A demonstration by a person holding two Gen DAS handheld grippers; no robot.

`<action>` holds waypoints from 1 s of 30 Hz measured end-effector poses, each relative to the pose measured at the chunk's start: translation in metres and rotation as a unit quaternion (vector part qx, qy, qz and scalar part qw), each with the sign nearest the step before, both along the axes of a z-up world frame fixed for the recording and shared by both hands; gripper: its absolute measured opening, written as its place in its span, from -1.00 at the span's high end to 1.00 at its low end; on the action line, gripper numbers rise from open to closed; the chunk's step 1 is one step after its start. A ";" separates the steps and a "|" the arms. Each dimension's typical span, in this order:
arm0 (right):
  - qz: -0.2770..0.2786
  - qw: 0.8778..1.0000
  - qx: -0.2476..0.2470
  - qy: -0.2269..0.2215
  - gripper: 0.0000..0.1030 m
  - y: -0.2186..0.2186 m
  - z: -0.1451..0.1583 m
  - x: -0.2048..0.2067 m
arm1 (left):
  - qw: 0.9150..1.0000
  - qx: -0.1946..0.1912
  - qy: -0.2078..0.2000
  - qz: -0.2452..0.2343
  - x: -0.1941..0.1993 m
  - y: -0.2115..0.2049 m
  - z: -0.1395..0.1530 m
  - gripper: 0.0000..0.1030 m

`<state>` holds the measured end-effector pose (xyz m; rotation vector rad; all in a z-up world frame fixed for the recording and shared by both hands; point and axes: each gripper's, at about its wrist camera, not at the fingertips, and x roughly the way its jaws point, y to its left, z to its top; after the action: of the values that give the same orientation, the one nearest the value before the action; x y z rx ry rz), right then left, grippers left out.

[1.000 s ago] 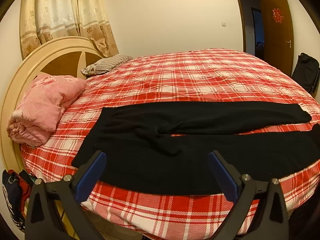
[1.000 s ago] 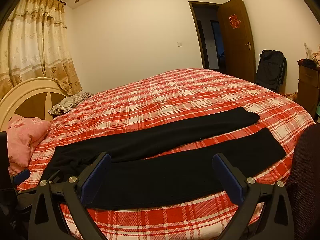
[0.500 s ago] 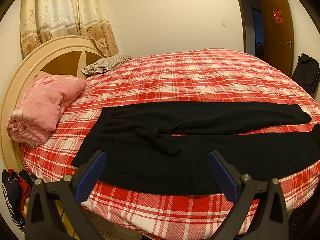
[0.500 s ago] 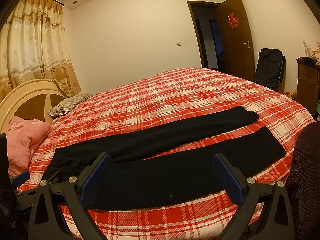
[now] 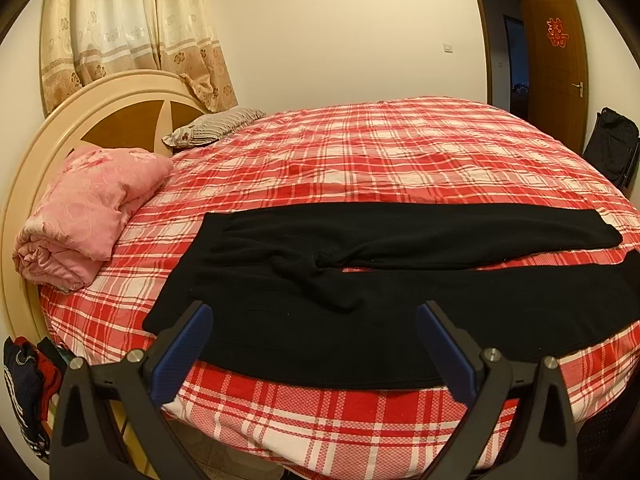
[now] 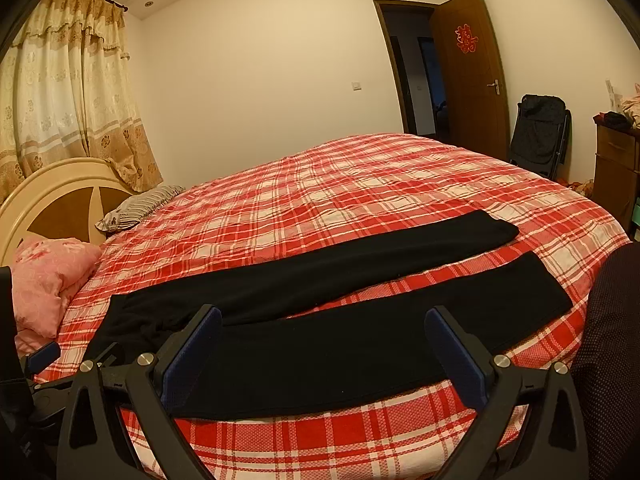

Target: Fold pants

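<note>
Since the earlier frames, nothing on the bed (image 5: 400, 152) is shifting; the right wrist view is tilting only slightly, and the left wrist view is holding steady. Black pants (image 5: 360, 312) are lying flat along the near edge of the bed, on the red plaid cover, with the waist pointing toward the headboard (image 5: 100, 120) end and both legs running toward the foot end. One leg is lying nearest the edge; the other is lying just behind it, splaying apart toward the cuffs (image 6: 492, 232). Fabric is bunching at the crotch (image 5: 320, 264).

Left gripper (image 5: 314, 344) is hovering off the near edge over the waist section, jaws spread wide, gripping nothing. Right gripper (image 6: 324, 344) is hovering over the near leg, jaws likewise spread wide and gripping nothing. A pink quilt (image 5: 88, 216) is resting at the headboard-end corner, clear of the pants.
</note>
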<state>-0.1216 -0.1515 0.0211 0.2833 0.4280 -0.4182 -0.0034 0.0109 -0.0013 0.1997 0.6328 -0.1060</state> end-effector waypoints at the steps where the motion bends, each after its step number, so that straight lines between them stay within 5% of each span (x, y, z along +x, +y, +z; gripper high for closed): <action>1: 0.000 1.000 0.000 0.000 -0.98 0.000 0.000 0.000 | 1.000 0.000 0.001 0.000 0.000 0.000 0.000 -1.00; 30: 0.003 1.000 0.005 0.006 -0.98 0.002 -0.002 0.002 | 1.000 -0.001 0.010 0.004 0.003 -0.005 -0.003 -1.00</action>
<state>-0.1199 -0.1500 0.0195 0.2887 0.4418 -0.4117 -0.0001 0.0057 -0.0047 0.1932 0.6529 -0.1004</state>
